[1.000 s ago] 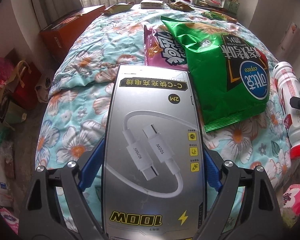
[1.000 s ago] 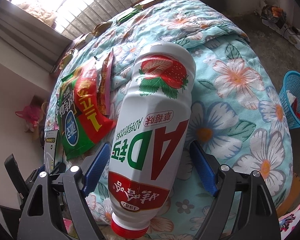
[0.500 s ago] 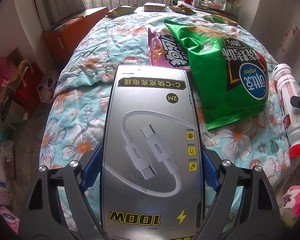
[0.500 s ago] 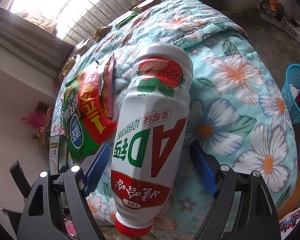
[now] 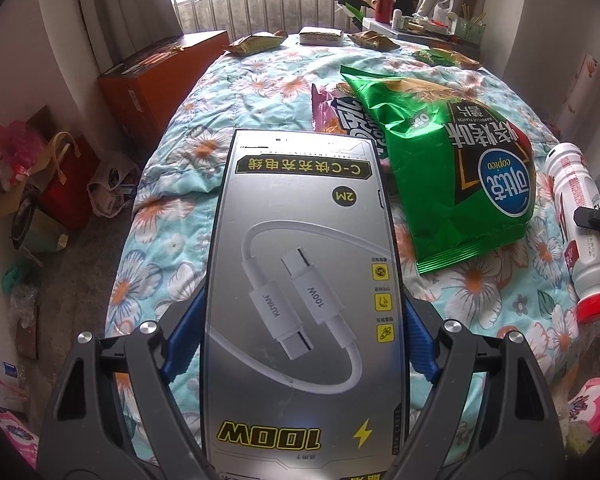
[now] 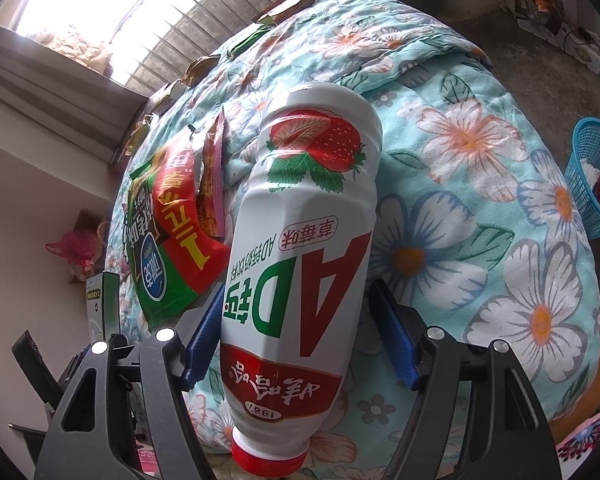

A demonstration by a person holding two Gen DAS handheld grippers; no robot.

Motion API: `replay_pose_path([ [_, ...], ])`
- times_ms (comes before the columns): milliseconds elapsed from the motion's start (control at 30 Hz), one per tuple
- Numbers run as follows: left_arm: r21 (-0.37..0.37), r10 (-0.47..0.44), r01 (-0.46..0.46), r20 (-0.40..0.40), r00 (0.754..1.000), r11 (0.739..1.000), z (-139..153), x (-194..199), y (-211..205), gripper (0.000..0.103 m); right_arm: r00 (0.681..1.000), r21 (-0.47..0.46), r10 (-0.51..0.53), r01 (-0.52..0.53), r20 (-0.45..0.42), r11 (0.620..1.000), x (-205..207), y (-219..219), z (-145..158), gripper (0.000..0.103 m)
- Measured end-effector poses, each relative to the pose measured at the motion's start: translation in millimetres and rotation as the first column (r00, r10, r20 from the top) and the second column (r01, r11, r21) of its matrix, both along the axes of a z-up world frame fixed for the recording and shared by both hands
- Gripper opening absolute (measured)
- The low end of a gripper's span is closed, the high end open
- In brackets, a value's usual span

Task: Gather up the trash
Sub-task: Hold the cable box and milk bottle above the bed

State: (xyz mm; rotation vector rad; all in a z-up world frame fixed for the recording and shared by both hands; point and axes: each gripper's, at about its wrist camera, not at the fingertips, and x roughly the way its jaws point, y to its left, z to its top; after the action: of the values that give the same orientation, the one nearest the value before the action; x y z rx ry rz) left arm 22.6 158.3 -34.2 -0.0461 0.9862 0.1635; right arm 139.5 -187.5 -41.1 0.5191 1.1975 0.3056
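Note:
My left gripper is shut on a grey charging-cable box and holds it above the floral bed. My right gripper is shut on a white strawberry drink bottle with a red cap, held above the bed. The bottle also shows in the left wrist view at the right. A green chip bag and a pink snack wrapper lie on the bed beyond the box. The green bag also shows left of the bottle.
A blue trash basket stands on the floor right of the bed. Several small wrappers lie at the bed's far end. An orange box and bags sit on the floor at left. A cluttered desk is at back right.
Both grippers have risen and drawn back a little with their loads; the bed appears farther below the box and bottle. Both grips are unchanged.

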Motion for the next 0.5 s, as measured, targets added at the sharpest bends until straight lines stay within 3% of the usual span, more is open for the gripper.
replay_pose_path([
  [67, 0.004, 0.001, -0.001, 0.007, 1.0, 1.0, 1.6, -0.3, -0.3, 0.08, 1.0, 0.01, 0.002, -0.002, 0.002, 1.0, 0.0, 0.5, -0.4, 0.064],
  [500, 0.017, -0.001, 0.0, 0.025, 1.0, 1.0, 9.7, 0.3, -3.9, 0.08, 1.0, 0.047, -0.002, 0.002, 0.01, 0.999, -2.1, -3.9, -0.3, 0.063],
])
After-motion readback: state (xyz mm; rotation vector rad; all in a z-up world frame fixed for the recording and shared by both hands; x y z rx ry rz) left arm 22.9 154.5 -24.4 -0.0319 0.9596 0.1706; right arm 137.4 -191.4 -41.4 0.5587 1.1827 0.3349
